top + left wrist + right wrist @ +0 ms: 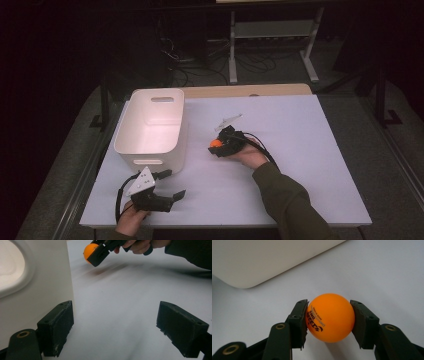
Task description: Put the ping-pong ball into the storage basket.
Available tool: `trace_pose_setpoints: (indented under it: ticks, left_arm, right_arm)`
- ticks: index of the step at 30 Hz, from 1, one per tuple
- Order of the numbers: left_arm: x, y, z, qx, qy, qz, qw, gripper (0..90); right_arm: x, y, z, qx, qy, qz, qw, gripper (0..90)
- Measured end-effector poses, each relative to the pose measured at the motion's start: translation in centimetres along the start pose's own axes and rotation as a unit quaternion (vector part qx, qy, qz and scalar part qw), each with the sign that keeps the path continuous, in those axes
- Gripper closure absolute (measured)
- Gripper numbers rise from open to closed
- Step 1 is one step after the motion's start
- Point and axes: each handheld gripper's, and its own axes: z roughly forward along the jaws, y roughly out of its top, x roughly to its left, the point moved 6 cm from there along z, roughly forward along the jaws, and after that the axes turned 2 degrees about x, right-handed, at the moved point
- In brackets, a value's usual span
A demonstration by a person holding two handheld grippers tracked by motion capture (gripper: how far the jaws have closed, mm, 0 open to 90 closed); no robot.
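Clamping the orange ball (329, 320) btwn both pads, the right gripper (218, 145) holds it off the table (300, 150), white bin (150, 131) just ahead. Risk: smooth round ball could squirt out w/ any jolt. Bin looks empty. Left gripper (167, 186) jaws apart, nothing btwn.

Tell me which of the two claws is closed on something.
The right claw: it clamps the small orange ball. The left claw, beside the white plastic bin, stands open and empty.
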Motion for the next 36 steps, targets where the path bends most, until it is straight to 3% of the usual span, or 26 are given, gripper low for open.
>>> trace_pose_setpoints:
  ticks: [18, 36]
  left_arm:
    - [-0.1, 0.0, 0.0, -0.002, 0.001, 0.001, 1.0000, 14.1]
    - [-0.1, 0.0, 0.0, -0.003, 0.001, 0.002, 1.0000, 14.1]
  right_arm:
    - [2.4, -0.1, 0.1, 0.018, 0.026, -0.024, 0.9992, 49.6]
    - [4.3, -0.2, 0.3, 0.034, 0.060, -0.058, 0.9959, 49.6]
